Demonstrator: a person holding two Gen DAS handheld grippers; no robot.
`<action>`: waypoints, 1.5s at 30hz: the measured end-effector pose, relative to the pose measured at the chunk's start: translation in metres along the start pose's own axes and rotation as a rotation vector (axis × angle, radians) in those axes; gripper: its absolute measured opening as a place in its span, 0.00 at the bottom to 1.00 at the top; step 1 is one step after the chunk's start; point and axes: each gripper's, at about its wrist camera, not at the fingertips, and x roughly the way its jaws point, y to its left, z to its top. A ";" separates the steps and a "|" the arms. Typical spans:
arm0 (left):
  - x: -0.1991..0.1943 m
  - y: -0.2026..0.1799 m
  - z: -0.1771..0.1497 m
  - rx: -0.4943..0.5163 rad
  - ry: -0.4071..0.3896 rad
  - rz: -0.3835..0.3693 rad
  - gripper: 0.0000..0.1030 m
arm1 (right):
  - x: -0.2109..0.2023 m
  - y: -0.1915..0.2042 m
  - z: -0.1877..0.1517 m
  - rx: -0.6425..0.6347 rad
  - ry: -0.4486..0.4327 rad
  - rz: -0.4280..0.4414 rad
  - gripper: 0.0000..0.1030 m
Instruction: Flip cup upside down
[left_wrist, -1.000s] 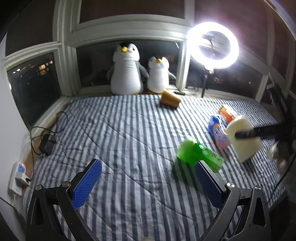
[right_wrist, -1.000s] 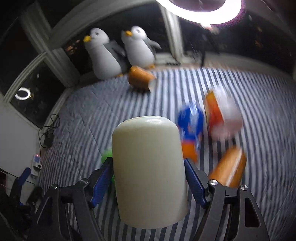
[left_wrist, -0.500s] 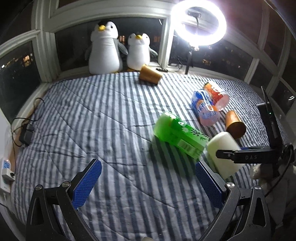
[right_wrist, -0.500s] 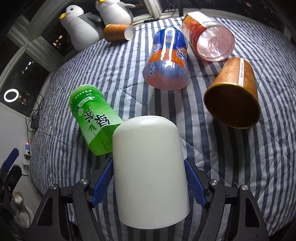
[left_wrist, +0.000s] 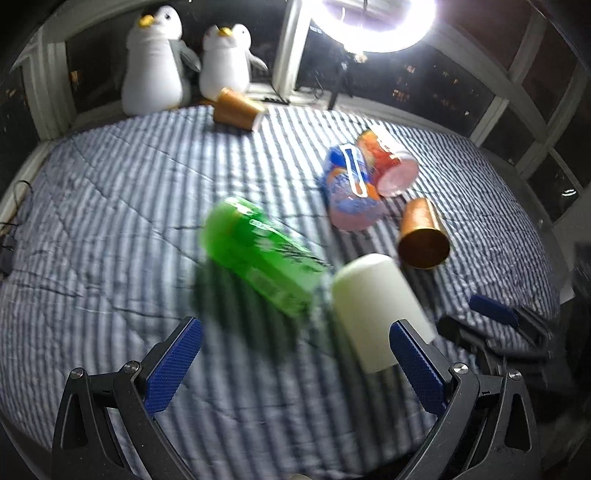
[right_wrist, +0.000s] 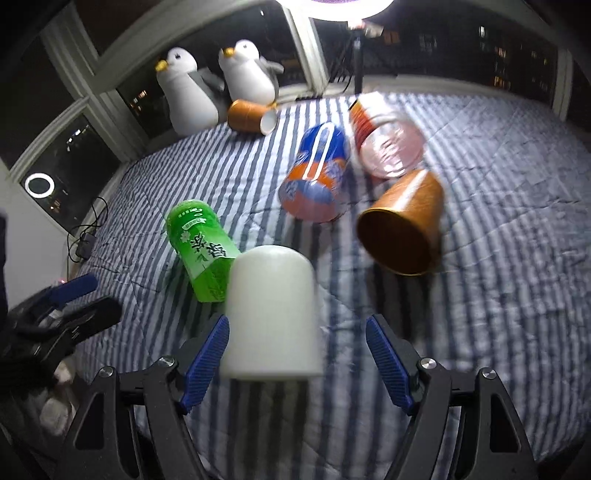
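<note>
A plain white cup (right_wrist: 271, 314) stands upside down on the striped bed cover, closed bottom up; it also shows in the left wrist view (left_wrist: 376, 310). My right gripper (right_wrist: 297, 363) is open, its blue fingers spread to both sides of the cup; the left finger (right_wrist: 207, 360) is close beside it and the right one stands clear. My left gripper (left_wrist: 295, 367) is open and empty, low over the cover, with the white cup just ahead of its right finger (left_wrist: 415, 365).
Lying on the cover: a green cup (right_wrist: 201, 245), a blue-orange cup (right_wrist: 316, 177), a red-pink clear cup (right_wrist: 386, 144), a gold cup (right_wrist: 406, 229), an orange cup (right_wrist: 249, 116) at the back. Two plush penguins (right_wrist: 218, 88) and a ring light (left_wrist: 373, 26) stand by the window.
My right gripper has opened and let go of the white cup, which now stands on the cover. The left gripper moved closer to it.
</note>
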 end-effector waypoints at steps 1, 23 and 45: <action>0.005 -0.006 0.001 -0.012 0.015 -0.006 0.99 | -0.007 -0.003 -0.004 -0.004 -0.018 -0.017 0.71; 0.095 -0.049 0.030 -0.235 0.184 0.027 0.93 | -0.078 -0.042 -0.055 -0.017 -0.174 -0.107 0.71; 0.114 -0.073 0.037 -0.068 0.201 0.015 0.78 | -0.087 -0.058 -0.069 0.024 -0.193 -0.117 0.71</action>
